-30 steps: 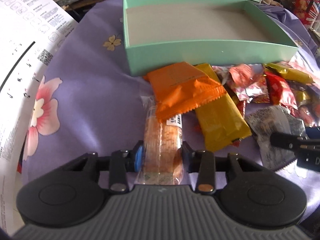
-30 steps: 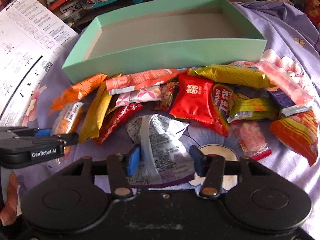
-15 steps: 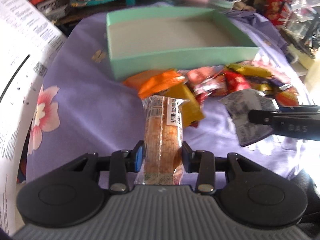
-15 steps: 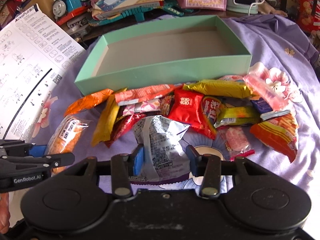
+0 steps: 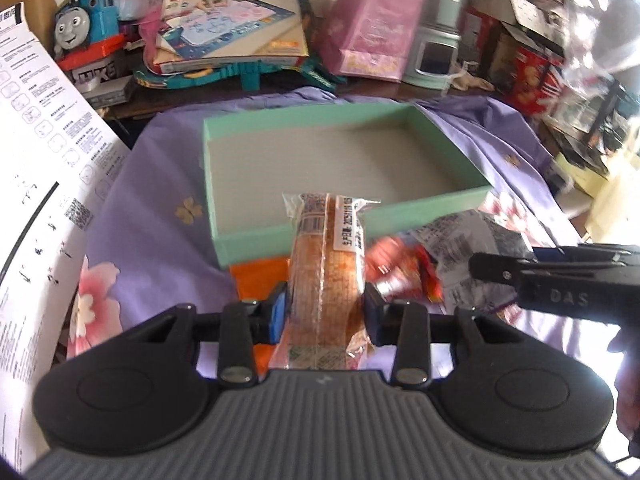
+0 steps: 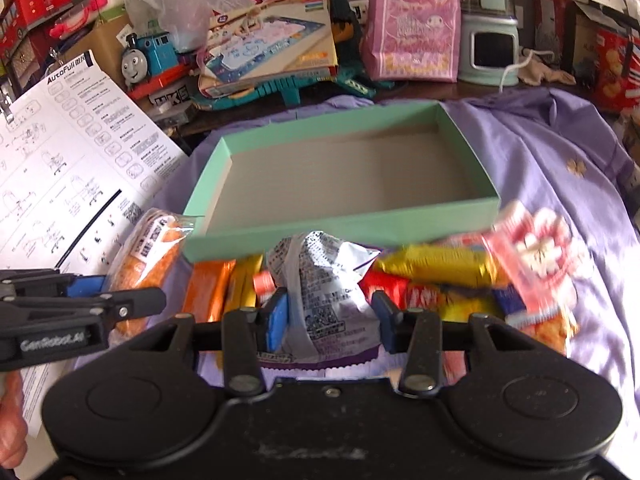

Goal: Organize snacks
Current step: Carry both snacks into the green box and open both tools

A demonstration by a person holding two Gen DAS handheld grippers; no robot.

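Note:
My left gripper [image 5: 325, 312] is shut on a long clear-wrapped orange biscuit pack [image 5: 326, 264], held in the air just short of the front wall of the mint-green box [image 5: 260, 242]. My right gripper [image 6: 329, 316] is shut on a crumpled silver-grey snack bag [image 6: 320, 280], lifted in front of the same box [image 6: 360, 226]. The box is empty inside. A heap of loose snack packets [image 6: 436, 272] lies on the purple cloth below the box front. The biscuit pack [image 6: 150, 256] and left gripper [image 6: 86, 300] show at the left of the right wrist view.
A large white instruction sheet [image 5: 44, 168] lies at the left. Toys, a Thomas train [image 6: 150, 60], books and a pink bag [image 6: 412, 24] crowd the shelf behind the box. Purple floral cloth [image 6: 560, 168] covers the surface.
Both grippers have lifted their packs off the cloth and risen, moving toward the box. The biscuit pack has come out from under the orange packet.

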